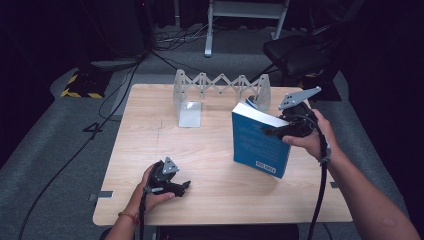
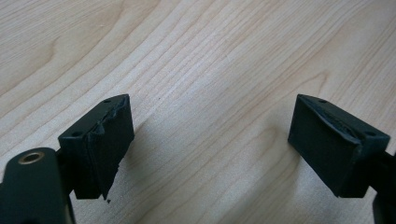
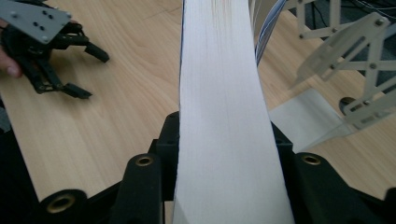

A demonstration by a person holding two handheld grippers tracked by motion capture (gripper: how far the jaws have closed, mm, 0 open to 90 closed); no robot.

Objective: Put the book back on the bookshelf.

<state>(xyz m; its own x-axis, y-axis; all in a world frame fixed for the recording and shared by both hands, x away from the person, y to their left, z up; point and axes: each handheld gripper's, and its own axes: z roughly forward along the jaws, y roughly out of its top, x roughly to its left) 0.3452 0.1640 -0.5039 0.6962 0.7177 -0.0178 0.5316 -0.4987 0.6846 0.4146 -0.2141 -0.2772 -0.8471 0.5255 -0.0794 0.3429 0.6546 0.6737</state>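
Desk (image 1: 200,150) is pale wood-grain, smooth with a soft satin sheen. The book (image 1: 257,142) has a glossy blue cover, and its page edge (image 3: 224,116) looks like matt white paper. The rack (image 1: 220,87) at the far edge is pale grey matt metal, I think. Gripper pads (image 2: 109,144) look like matt black rubbery foam, chewed and rough at the edges.

Nothing here is legible to me. The blue book (image 1: 260,142) in my right claw (image 1: 280,131) carries a pale label strip near the lower edge of its cover, but the print is too small and blurred to make out. The counter (image 1: 210,165) bears no writing.
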